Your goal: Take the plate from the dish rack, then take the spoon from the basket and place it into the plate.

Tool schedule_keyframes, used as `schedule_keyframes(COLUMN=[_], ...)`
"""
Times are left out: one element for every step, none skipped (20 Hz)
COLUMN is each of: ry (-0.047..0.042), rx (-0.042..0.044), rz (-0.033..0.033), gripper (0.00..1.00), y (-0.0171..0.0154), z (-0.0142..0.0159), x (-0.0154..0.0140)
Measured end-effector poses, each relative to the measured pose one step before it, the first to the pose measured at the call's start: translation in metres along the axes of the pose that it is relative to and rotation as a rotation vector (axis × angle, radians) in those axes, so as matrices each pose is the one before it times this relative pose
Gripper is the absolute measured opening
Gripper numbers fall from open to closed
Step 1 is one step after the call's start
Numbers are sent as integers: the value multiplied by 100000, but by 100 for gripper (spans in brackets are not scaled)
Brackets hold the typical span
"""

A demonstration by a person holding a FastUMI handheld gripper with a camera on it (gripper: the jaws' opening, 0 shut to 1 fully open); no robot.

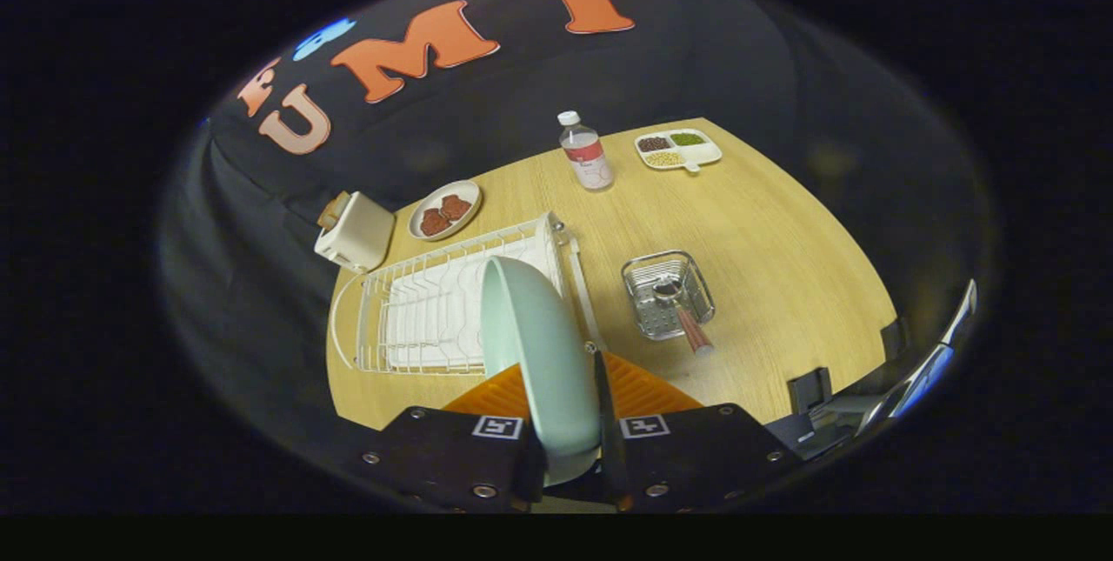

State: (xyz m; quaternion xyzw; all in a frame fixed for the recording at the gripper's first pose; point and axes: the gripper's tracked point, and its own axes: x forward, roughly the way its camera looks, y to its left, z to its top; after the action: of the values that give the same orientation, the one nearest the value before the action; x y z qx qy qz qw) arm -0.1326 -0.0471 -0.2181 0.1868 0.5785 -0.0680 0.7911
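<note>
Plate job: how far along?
Done: the plate is out of the dish rack, lifted on edge above the table. In hand: the tool is shut on the plate's rim, a finger on each side. Left: set the plate down, then take the spoon, which lies in the basket, and put it on the plate.

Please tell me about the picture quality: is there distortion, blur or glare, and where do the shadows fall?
Gripper view: strong fisheye bending curves the table edges; the plate, clamped in the claw, looms large and slightly soft; the spoon in the basket and the dish rack are sharper; the bottle casts only a soft shadow; no harsh glare.
</note>
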Motion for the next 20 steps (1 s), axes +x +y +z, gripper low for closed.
schedule_keyframes(ry=[768, 1433, 1380, 1484, 1270, 869, 662, 252, 33, 378, 662, 592, 440, 911, 992, 1349, 973, 799, 586, 500], rx=[1383, 1456, 1603, 1812, 2139, 1843, 1922, 1234, 726, -26, -3, -204, -202, 127, 181, 554, 291, 829, 358, 827], rz=[2990, 2964, 2979, 2707, 2470, 2234, 1363, 1040, 842, 780, 590, 1255, 1515, 1266, 1070, 434, 609, 118, 921, 428], gripper=[26, 26, 26, 27, 26, 26, 26, 26, 26, 26, 26, 26, 26, 26, 26, 26, 26, 26, 26, 26], y=[-274, -151, -146, -177, -208, -193, -433, -359, -396, -419, -500, -372, -191, -235, -324, -399, -372, -402, -363, -326], z=[-691, -868, -1003, -900, -820, -579, -609, -413, -485, -438, -580, -477, -448, -513, -642, -655, -726, -469, -545, -528], x=[49, -23, 118, 119, 172, 239, 235, 401, 327, 480, 411, 528, 374, 579, 636, 656, 583, 539, 556, 481])
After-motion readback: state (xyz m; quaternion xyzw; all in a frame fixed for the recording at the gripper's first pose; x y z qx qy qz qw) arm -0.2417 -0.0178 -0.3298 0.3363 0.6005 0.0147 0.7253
